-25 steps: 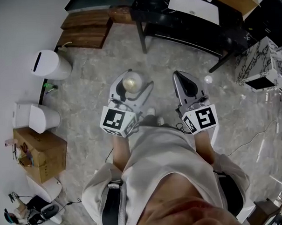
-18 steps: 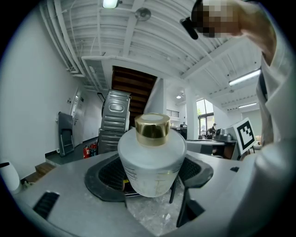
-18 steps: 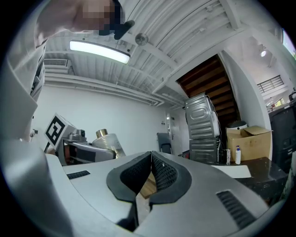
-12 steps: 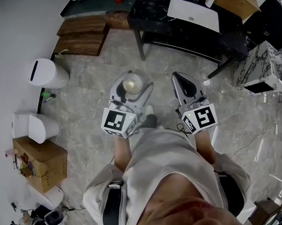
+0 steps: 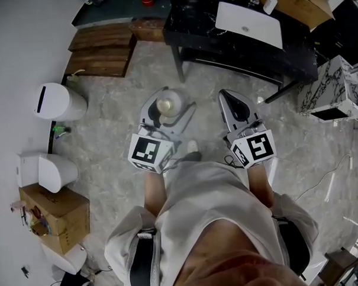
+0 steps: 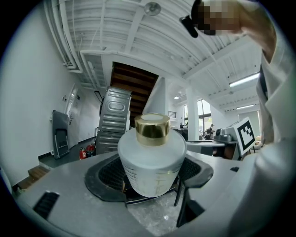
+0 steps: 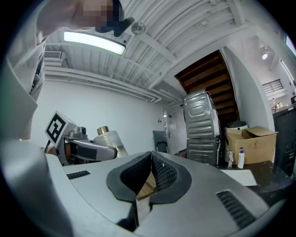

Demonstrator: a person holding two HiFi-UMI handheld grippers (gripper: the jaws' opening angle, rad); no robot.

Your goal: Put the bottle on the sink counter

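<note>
Bottle (image 5: 167, 104) with a gold cap sat squeezed tight in the left gripper (image 6: 150, 185), mid-picture. The right gripper (image 7: 149, 178) was closed on nothing. The black sink counter (image 5: 191, 23) waited far off, upper right. Best to carry the bottle straight up and set it down softly.

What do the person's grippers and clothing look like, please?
The left gripper and right gripper are grey shells with black, mesh-textured pads on the jaws. Each carries a cube with black-and-white square markers at the rear. The person wears a pale short-sleeved shirt.
</note>
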